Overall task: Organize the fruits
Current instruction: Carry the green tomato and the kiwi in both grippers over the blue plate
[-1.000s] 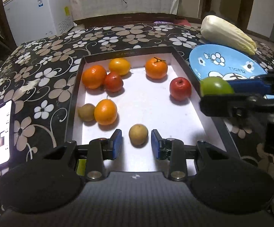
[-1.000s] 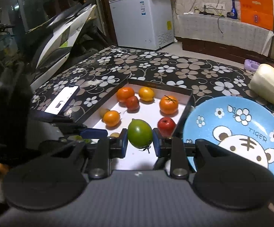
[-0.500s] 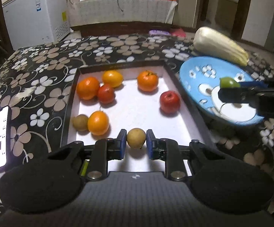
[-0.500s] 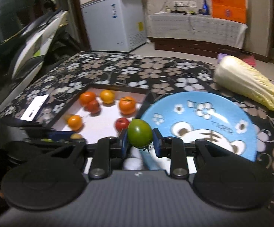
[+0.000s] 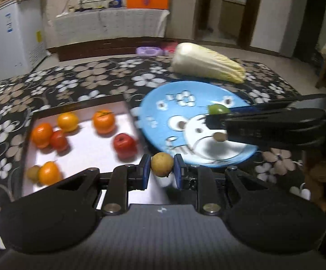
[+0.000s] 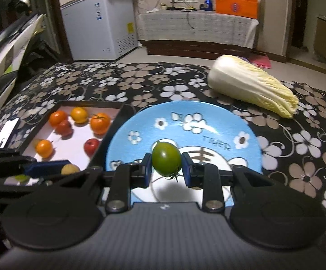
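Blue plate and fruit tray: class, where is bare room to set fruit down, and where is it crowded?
The blue plate is bare across its face. The tray has bare floor mid-way, between the red apple and the orange cluster; its left side is crowded.

I see the tray (image 6: 95, 157) on the left of the table (image 6: 298, 157) and the plate (image 6: 140, 126) just right of it, touching or overlapping its right wall. The cabbage (image 6: 250, 85) lies far right, behind the plate. A phone (image 6: 6, 132) lies left of the tray. In the tray, four fruits (image 5: 67, 121) cluster along the far side, an apple (image 5: 124, 142) sits by the right wall, and two fruits (image 5: 48, 172) sit near left. A freezer (image 6: 99, 24) stands beyond the table, far left.
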A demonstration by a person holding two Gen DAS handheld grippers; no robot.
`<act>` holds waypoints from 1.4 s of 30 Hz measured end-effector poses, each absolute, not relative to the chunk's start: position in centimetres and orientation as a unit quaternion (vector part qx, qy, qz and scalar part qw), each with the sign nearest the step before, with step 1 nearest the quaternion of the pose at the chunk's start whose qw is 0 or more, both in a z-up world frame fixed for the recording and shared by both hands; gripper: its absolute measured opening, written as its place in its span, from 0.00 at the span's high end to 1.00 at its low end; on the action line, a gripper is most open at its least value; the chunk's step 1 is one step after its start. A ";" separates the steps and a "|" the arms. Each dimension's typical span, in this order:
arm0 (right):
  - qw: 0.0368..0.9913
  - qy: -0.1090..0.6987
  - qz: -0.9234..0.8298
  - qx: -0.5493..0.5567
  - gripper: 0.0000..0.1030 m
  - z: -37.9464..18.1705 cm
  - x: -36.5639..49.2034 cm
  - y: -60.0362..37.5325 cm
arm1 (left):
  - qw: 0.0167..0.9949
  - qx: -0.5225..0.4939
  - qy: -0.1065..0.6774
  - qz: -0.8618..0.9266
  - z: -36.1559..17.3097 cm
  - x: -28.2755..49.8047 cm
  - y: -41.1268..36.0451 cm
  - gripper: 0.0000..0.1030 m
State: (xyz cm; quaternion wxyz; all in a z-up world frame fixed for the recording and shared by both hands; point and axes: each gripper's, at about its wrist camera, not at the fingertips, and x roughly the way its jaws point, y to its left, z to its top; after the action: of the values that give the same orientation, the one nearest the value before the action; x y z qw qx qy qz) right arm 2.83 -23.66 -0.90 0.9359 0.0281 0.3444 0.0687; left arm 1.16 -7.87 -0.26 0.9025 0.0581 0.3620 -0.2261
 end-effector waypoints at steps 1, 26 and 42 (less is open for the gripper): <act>0.936 0.344 0.065 0.030 0.70 -0.9 2.9 -24.0 | 0.901 0.057 0.362 -0.232 -0.2 1.2 -8.3 0.75; 0.935 0.351 0.027 0.035 0.70 -2.0 5.2 -26.5 | 0.890 0.097 0.384 -0.224 -3.0 6.0 -14.8 0.74; 0.933 0.359 0.021 0.025 0.68 -2.7 5.8 -25.7 | 0.895 0.105 0.366 -0.232 -2.8 5.4 -14.9 0.73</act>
State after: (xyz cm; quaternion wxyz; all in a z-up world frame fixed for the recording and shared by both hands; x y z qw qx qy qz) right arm 5.78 -25.70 -2.68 0.9328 0.0248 0.3589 0.0210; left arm 5.40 -14.92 -2.85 0.8951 0.1049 0.3661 -0.2321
